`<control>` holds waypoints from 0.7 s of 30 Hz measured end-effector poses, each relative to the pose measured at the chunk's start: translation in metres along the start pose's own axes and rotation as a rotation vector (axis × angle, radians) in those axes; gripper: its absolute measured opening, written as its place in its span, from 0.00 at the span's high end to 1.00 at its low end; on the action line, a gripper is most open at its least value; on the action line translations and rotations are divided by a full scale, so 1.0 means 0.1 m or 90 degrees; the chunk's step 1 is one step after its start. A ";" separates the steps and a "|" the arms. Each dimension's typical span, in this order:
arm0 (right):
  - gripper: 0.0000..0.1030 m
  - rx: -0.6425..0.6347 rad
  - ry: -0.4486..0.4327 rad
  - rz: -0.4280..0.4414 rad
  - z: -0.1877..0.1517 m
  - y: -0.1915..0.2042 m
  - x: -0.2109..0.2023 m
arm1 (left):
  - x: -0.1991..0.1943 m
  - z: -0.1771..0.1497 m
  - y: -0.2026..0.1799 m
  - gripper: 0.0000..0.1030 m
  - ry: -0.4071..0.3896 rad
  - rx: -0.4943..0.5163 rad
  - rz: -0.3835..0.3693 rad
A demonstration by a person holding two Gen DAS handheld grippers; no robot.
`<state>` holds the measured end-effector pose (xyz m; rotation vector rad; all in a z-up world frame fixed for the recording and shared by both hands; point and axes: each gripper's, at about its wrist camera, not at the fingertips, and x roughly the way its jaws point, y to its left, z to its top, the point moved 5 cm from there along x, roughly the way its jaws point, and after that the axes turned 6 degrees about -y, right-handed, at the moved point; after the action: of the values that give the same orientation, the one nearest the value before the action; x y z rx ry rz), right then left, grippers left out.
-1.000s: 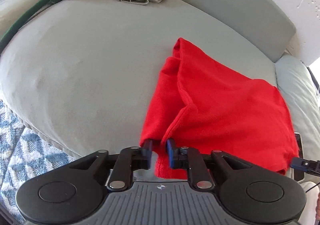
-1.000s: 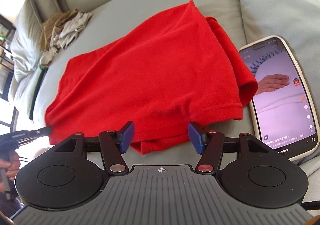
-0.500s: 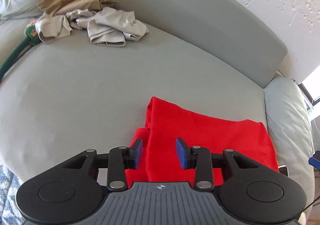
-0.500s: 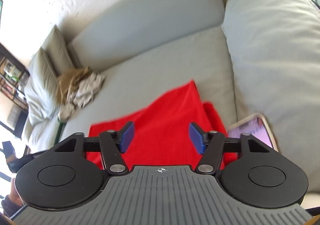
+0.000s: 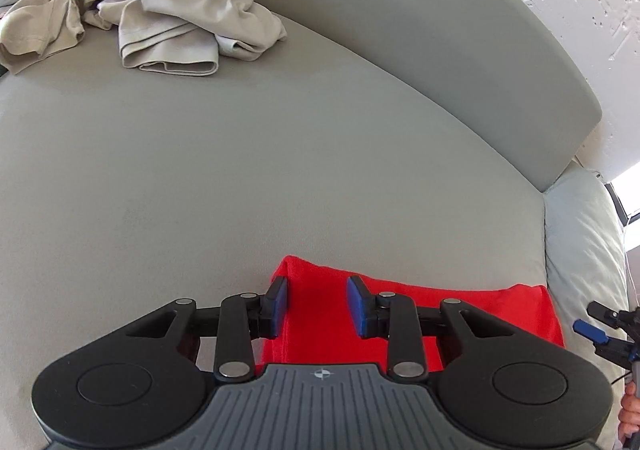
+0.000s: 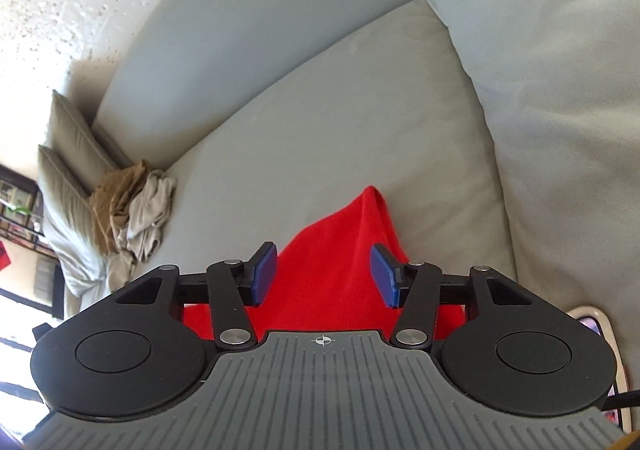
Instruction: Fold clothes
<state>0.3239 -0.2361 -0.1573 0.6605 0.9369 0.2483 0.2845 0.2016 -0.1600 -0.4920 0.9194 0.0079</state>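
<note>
A folded red garment [image 5: 480, 310] lies on the grey sofa seat [image 5: 240, 170], low in both views. My left gripper [image 5: 317, 290] hovers over its left part with the jaws apart and closing; red cloth shows behind the gap, but the pads do not press on it. My right gripper [image 6: 322, 262] hangs over the garment's [image 6: 340, 234] far corner, its jaws wide and closing slowly, gripping nothing. The right gripper's fingers [image 5: 591, 331] also show at the right edge of the left wrist view.
A heap of beige and tan clothes [image 5: 180, 22] lies at the far left of the seat, beside pillows [image 6: 68, 178]. A phone [image 6: 592, 320] lies at the garment's right. A pale cushion [image 5: 584, 250] bounds the right end, and the sofa back [image 5: 440, 50] runs behind.
The left gripper let go of the red garment's near edge and opened. Both grippers swung across the sofa, so the garment sank low in view. The right jaws narrowed a little.
</note>
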 end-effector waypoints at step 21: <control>0.97 -0.116 -0.082 -0.088 0.19 -0.05 0.53 | 0.12 0.16 0.15 0.98 -0.049 -0.047 -0.013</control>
<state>0.3695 -0.2224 -0.1879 0.4375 0.8215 0.1639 0.3011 0.2194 -0.1676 -0.5660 0.8402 0.0417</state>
